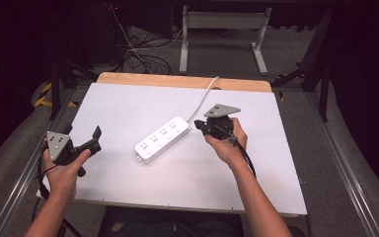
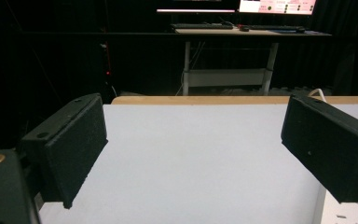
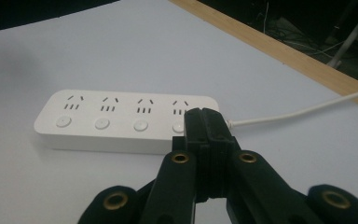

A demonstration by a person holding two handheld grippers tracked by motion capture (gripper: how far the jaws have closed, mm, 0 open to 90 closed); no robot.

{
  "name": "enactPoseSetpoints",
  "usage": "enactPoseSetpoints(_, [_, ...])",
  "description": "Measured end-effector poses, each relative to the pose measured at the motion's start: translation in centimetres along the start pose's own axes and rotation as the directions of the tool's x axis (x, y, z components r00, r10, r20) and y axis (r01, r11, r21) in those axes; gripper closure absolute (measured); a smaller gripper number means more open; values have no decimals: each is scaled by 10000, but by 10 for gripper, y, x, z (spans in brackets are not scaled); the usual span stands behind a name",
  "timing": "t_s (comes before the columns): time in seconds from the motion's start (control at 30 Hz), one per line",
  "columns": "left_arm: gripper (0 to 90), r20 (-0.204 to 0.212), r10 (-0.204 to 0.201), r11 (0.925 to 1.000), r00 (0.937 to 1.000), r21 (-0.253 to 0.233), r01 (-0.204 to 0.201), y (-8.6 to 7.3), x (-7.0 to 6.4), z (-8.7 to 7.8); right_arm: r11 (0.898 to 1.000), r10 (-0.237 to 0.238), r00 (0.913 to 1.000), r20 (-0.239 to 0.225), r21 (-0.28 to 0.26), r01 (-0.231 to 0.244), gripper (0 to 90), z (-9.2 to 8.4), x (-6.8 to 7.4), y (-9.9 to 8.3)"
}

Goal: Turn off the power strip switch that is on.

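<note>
A white power strip (image 1: 162,138) with several sockets and round buttons lies slantwise in the middle of the white table top (image 1: 128,106); its white cable (image 1: 203,97) runs off toward the far edge. My right gripper (image 1: 198,124) is shut with nothing in it, its tips close over the strip's cable end. In the right gripper view the shut tips (image 3: 203,116) sit at the button nearest the cable on the power strip (image 3: 121,119); contact is unclear. My left gripper (image 1: 96,137) stands open at the table's left, and its pads (image 2: 77,147) are wide apart over bare table.
A wooden strip (image 1: 182,81) borders the table's far edge. Behind it stand white desk legs (image 1: 183,47) and tangled cables (image 1: 143,59) on the floor. A desk with a keyboard and monitor (image 2: 235,25) shows far off in the left gripper view.
</note>
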State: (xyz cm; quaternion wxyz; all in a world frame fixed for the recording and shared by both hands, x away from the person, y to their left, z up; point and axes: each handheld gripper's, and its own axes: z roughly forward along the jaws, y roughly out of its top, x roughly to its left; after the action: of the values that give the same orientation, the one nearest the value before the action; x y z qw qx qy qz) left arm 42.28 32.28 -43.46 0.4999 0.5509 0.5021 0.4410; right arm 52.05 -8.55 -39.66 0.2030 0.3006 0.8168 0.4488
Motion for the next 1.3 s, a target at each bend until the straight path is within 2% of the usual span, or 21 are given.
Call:
enactPoseSetpoints(0.07, [71, 36, 25, 10000, 10000, -6, -25, 0, 0, 0, 9998, -160, 9998, -104, 135, 162, 900, 9, 1, 4])
enactPoseSetpoints(0.13, [65, 276, 72, 9999, 9996, 86, -75, 0, -1, 0, 9991, -307, 9993, -193, 276, 312, 900, 16, 2, 7])
enactPoseSetpoints(0.17, [62, 276, 72, 9999, 9996, 86, -75, 0, -1, 0, 9991, -307, 9993, -193, 276, 312, 900, 16, 2, 7])
enactPoseSetpoints(0.2, [61, 351, 92, 9999, 9993, 89, -95, 0, -2, -1, 9992, -191, 9992, -341, 335, 202, 900, 24, 2, 9])
enactPoseSetpoints(0.27, [60, 354, 93, 9999, 9993, 80, -96, 0, -2, -1, 9989, -205, 9989, -410, 415, 222, 900, 29, 2, 9])
enactPoseSetpoints(0.3, [60, 352, 36, 10000, 9994, 80, -39, 0, -2, -2, 9969, -363, 9985, -418, 689, 392, 900, 41, 5, 8])
enactPoseSetpoints(0.43, [62, 282, 48, 10000, 9996, 13, -48, 0, -1, -2, 9956, -408, 9974, -587, 819, 456, 900, 55, 6, 8])
enactPoseSetpoints(0.5, [63, 309, -17, 10000, 9995, -9, 17, 0, -1, -3, 9922, -473, 9971, -594, 1124, 538, 900, 74, 7, 6])
enactPoseSetpoints(0.53, [63, 309, -17, 10000, 9995, -9, 17, 0, -1, -3, 9922, -473, 9971, -594, 1124, 538, 900, 74, 7, 6])
enactPoseSetpoints(0.6, [63, 296, 11, 10000, 9996, 32, -12, 0, -1, -3, 9875, -540, 9967, -605, 1446, 623, 900, 85, 8, 1])
enactPoseSetpoints(0.63, [64, 301, -35, 10000, 9995, 72, 33, -1, 0, -3, 9871, -392, 9972, -640, 1525, 486, 900, 90, 6, -2])
enactPoseSetpoints(0.73, [68, 276, -159, 9998, 9995, 93, 156, -2, 2, -3, 9902, -276, 9977, -627, 1347, 358, 900, 92, 3, -2])
enactPoseSetpoints(0.87, [70, 260, -63, 9999, 9996, 94, 61, -1, 1, -5, 9900, -158, 9982, -580, 1389, 237, 900, 99, 0, -5])
enactPoseSetpoints(1.13, [75, 202, 17, 9999, 9998, 103, -19, -2, 1, -6, 9859, -328, 9974, -637, 1615, 428, 900, 105, 2, -7])
enactPoseSetpoints(1.3, [80, 208, -38, 10000, 9998, 29, 38, -2, 3, -6, 9877, -332, 9981, -517, 1508, 407, 900, 109, 3, -10])
